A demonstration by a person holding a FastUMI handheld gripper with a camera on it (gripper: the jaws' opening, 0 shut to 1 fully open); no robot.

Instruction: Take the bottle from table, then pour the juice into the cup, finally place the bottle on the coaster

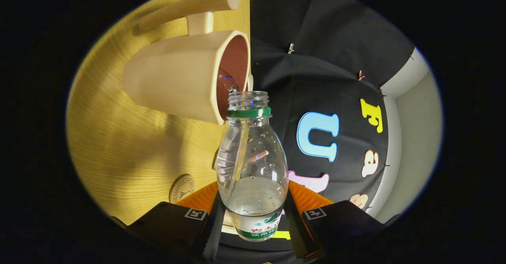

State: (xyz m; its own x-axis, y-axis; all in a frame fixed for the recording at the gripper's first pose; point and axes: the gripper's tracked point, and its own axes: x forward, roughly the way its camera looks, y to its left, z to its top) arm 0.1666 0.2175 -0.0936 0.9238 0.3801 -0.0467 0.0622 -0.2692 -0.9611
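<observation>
Two fingers clamp the bottle (252, 165) low on its body, one on each side, so the gripper (253, 224) holds it fast. Left to right: table (118, 149), a round coaster (181, 188) at eight o'clock of the bottle, then the cup (185, 80) at eleven o'clock, its mouth just beside the uncapped neck. Pouring looks under way, the view rolled sideways; liquid remains. Next, probably: tip further, then right the bottle and carry it to the coaster.

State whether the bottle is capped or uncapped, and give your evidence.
Uncapped: the bottle, held between the tongs, shows an open threaded neck above its green ring, by the cup.
</observation>
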